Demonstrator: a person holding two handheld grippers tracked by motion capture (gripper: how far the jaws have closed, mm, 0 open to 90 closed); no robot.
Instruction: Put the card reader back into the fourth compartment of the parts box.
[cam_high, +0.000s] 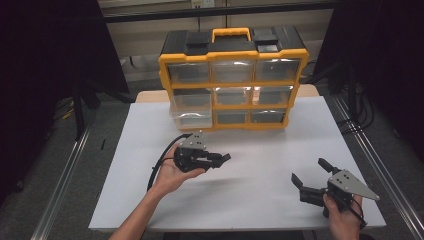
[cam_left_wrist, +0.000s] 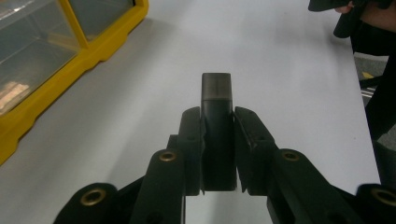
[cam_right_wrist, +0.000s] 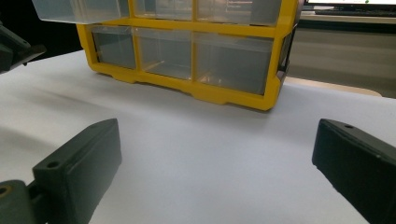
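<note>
The left gripper (cam_high: 212, 161) squeezes its jaws on a small black block (cam_left_wrist: 216, 126) above the white tabletop (cam_high: 250, 150), the right gripper (cam_high: 312, 181) waits wide open at 4 o'clock, so next the block probably goes into the pulled-out drawer (cam_high: 191, 119) of the yellow organizer (cam_high: 233, 80) at 12 o'clock.

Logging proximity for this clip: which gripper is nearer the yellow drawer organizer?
Left. The left gripper, shut on a small black block, sits just in front of the yellow drawer organizer. The right gripper, open, is farther back at the table's right front.
</note>
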